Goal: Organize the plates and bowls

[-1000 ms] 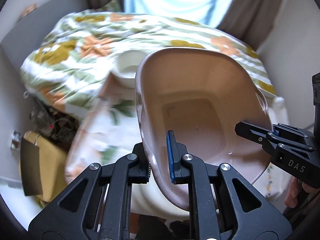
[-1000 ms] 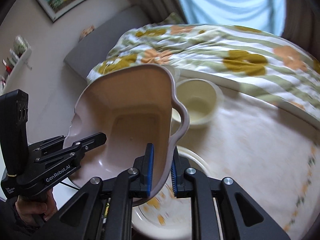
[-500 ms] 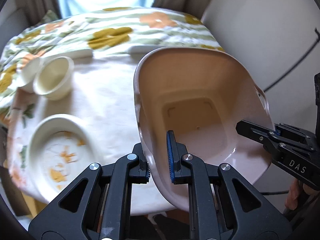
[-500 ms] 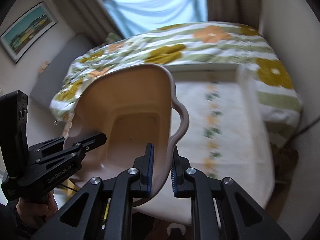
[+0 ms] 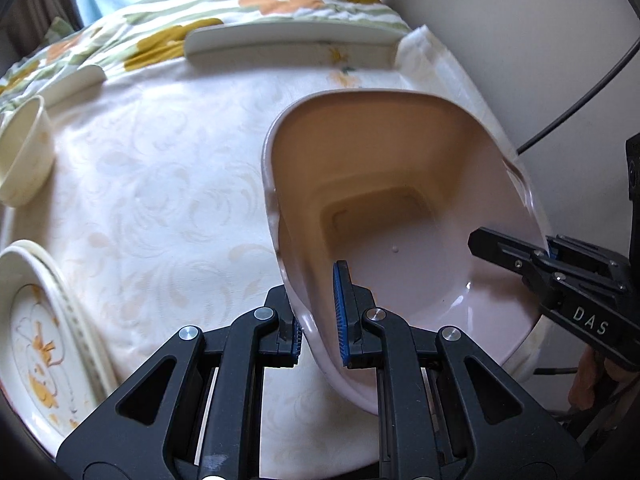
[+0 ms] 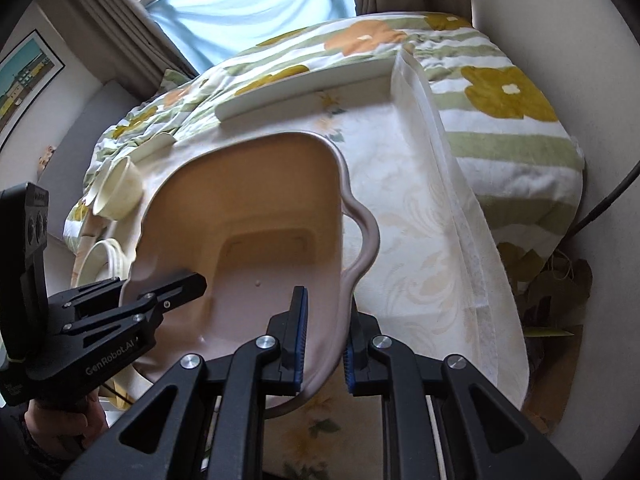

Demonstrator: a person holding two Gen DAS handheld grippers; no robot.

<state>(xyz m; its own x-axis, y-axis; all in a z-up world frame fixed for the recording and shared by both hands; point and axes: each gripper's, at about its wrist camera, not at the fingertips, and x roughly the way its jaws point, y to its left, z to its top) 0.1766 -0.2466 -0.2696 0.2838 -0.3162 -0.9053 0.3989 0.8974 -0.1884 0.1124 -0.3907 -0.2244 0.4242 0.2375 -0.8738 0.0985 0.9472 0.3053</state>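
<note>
A large pink rectangular dish (image 5: 400, 216) with wavy handles is held by both grippers above the right part of the table. My left gripper (image 5: 318, 312) is shut on its left rim. My right gripper (image 6: 324, 336) is shut on its right rim, beside the wavy handle (image 6: 366, 240); it also shows in the left wrist view (image 5: 548, 256). A cream cup (image 5: 24, 152) stands at the table's left. A stack of flowered plates (image 5: 36, 332) lies at the front left; it also shows in the right wrist view (image 6: 102, 260).
The table (image 5: 160, 184) has a cream patterned cloth. A long white board (image 5: 288, 42) lies along its far edge. A bed with a flowered cover (image 6: 500, 92) stands behind. A wall and a black cable (image 5: 580, 96) are at the right.
Both grippers have carried the pink dish rightward and down toward the table's right side. The cup and plates have slid to the left edge of the view.
</note>
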